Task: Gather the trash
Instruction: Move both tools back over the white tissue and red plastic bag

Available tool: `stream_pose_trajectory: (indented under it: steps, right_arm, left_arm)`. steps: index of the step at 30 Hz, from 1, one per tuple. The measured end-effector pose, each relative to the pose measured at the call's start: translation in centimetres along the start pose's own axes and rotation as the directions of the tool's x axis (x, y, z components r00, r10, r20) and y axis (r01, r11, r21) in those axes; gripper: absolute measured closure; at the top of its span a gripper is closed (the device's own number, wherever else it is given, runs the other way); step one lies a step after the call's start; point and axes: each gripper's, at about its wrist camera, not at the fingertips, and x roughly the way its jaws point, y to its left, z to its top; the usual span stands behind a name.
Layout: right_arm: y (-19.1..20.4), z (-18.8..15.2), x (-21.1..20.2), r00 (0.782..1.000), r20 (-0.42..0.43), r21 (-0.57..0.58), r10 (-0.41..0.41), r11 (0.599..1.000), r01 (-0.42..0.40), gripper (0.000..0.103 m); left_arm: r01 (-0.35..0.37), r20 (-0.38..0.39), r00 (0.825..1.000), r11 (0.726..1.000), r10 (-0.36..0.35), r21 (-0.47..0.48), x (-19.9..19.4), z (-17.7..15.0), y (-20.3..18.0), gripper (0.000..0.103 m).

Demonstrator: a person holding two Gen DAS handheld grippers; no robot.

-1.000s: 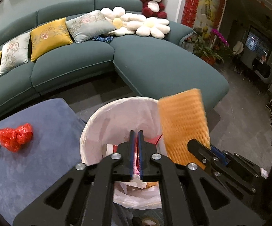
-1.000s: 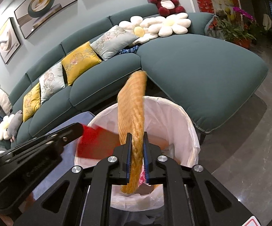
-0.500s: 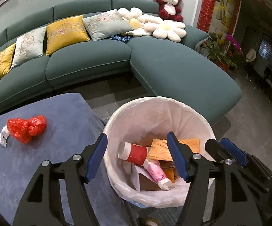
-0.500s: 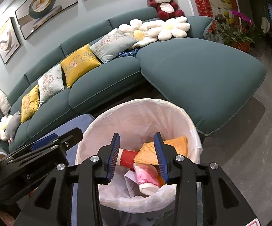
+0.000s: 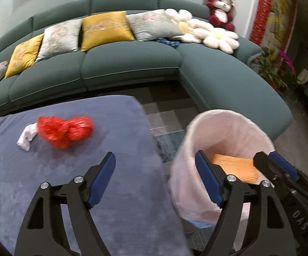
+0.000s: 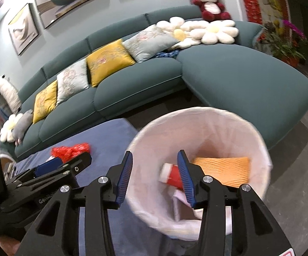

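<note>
Writing: "DAS" on right gripper (image 5: 282,164)
Surface: blue cloth (image 5: 115,170), red bag (image 5: 65,130)
Room: teal sofa (image 5: 132,64)
Left gripper (image 5: 156,177): spreading, empty
Right gripper: spreading, empty, over bin (image 6: 250,132)

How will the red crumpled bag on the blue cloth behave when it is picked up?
The red crumpled bag looks thin and wrinkled, so it is probably light and floppy. It likely compresses when squeezed. The white scrap beside it may come along or drop.

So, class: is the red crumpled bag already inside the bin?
No, the red crumpled bag lies on the blue table, beside the bin.
</note>
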Motion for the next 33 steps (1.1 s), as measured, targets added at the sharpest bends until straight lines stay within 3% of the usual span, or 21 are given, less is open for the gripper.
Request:
stream_pose_trajectory:
  steps: [9, 17, 20, 33]
  right_arm:
    - [8.4, -0.6, 3.3, 0.995, -0.059, -0.101, 0.081, 0.991, -0.086, 0.056]
    - [16.2, -2.0, 7.3, 0.983, -0.131, -0.18, 0.132, 0.971, -0.155, 0.047]
    - [18.8, -2.7, 9.2, 0.977, -0.156, -0.201, 0.143, 0.964, -0.173, 0.044]
    - [28.0, -2.7, 18.8, 0.96, -0.229, -0.259, 0.161, 0.941, -0.22, 0.037]
  left_arm:
    - [-0.117, -0.034, 0.993, 0.989, 0.114, -0.091, 0.4, -1.3, 10.1, 0.03]
    - [-0.234, -0.067, 0.972, 0.963, 0.227, -0.135, 0.9, -2.4, 18.6, 0.025]
    - [-0.262, -0.084, 0.964, 0.95, 0.251, -0.17, 1.4, -2.5, 22.1, 0.018]
    - [-0.315, -0.119, 0.948, 0.921, 0.294, -0.228, 6.4, -0.6, 32.6, 0.012]
